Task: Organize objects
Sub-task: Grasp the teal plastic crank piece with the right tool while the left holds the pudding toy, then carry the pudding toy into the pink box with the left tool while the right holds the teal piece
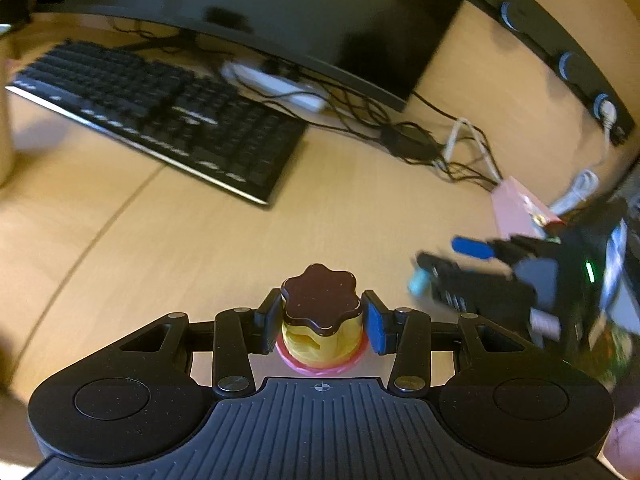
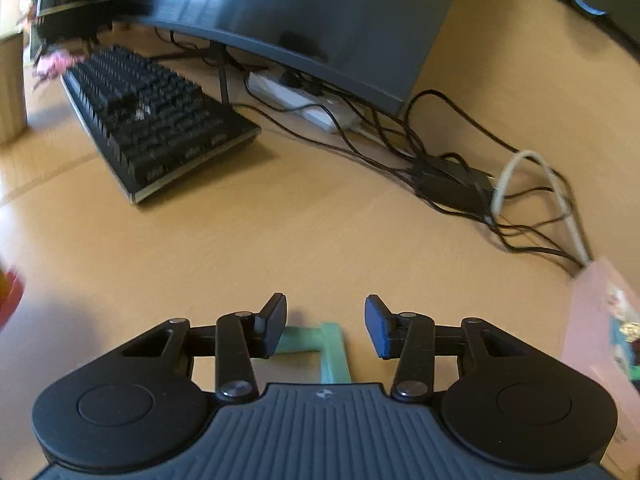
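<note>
Yellow toy pudding [image 1: 320, 334] with a brown wavy top and pink frill sits pinched in my left tongs [image 1: 322, 326], tipped down over the table [image 1: 200, 240]. My right tongs [image 2: 326, 326] stand apart around a green piece [image 2: 330, 346].

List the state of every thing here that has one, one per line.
Left gripper: shut on pudding toy.
Pudding toy: upright, held.
Right gripper: jaws apart, green piece between, left pad touching it.
Green piece: flat on desk.
Monitor: dark.
</note>
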Demonstrator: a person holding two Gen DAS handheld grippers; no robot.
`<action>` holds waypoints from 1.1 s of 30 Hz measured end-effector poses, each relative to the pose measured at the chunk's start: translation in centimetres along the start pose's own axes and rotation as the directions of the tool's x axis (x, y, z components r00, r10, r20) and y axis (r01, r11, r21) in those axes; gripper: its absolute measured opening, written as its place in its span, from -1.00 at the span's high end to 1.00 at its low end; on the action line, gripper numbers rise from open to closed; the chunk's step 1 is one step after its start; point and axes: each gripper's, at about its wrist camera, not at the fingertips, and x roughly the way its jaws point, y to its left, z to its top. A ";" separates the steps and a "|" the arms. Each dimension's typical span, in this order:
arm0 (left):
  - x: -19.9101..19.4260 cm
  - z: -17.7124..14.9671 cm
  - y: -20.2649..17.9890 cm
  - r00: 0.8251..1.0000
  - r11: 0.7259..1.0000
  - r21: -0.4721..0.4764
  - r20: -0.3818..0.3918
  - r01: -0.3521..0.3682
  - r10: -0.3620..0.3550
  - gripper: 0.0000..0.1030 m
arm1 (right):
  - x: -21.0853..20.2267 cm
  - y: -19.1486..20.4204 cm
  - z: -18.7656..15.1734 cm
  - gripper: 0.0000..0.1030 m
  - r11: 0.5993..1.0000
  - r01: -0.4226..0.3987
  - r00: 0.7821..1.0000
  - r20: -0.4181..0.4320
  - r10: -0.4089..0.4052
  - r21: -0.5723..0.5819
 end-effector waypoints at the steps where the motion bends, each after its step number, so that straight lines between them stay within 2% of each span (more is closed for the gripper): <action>1: 0.4 0.1 -0.2 1.000 1.000 0.009 -0.009 0.026 -0.026 0.10 | -0.7 0.1 -0.9 0.16 0.999 0.035 0.999 -0.005 -0.035 -0.030; 4: 1.5 0.3 -0.7 0.995 0.995 0.033 -0.031 0.093 -0.092 0.10 | -2.9 -0.1 -3.5 0.16 0.989 0.126 0.991 -0.038 -0.129 -0.076; 6: 2.3 0.3 -1.0 0.991 0.990 0.046 -0.047 0.131 -0.129 0.10 | -4.6 -1.0 -4.5 0.12 0.992 0.127 0.990 -0.065 -0.127 -0.007; 9: 3.3 0.1 -1.4 0.983 0.983 0.061 -0.067 0.173 -0.169 0.10 | -6.6 -2.7 -5.2 -0.22 0.975 0.115 0.991 -0.091 -0.100 0.188; 13: 4.1 -0.4 -1.7 0.976 0.976 0.075 -0.095 0.204 -0.197 0.10 | -7.4 -3.7 -5.6 -0.56 0.936 0.109 0.993 -0.081 -0.087 0.334; 18: 3.5 -0.4 -1.7 0.973 0.971 0.111 -0.114 0.213 -0.200 0.10 | -5.7 -4.4 -5.7 -0.56 0.939 0.114 0.992 -0.083 -0.092 0.325; 24: 3.6 -0.2 -1.5 0.977 0.974 0.129 -0.127 0.187 -0.171 0.10 | -3.5 -5.2 -6.0 -0.56 0.942 0.085 0.995 -0.086 -0.060 0.325; 29: 3.9 -0.3 -2.5 0.978 0.968 0.185 -0.149 0.171 -0.144 0.10 | -2.7 -5.0 -6.1 -0.55 0.941 0.043 0.996 -0.084 -0.016 0.335; 31: 4.1 -0.4 -3.6 0.979 0.960 0.226 -0.153 0.165 -0.132 0.10 | -2.6 -4.9 -6.2 -0.38 0.939 0.050 0.995 -0.095 -0.018 0.341; 33: 4.3 -0.5 -4.6 0.978 0.948 0.268 -0.162 0.171 -0.131 0.10 | -3.0 -5.1 -6.1 -0.38 0.934 0.050 0.995 -0.098 -0.016 0.353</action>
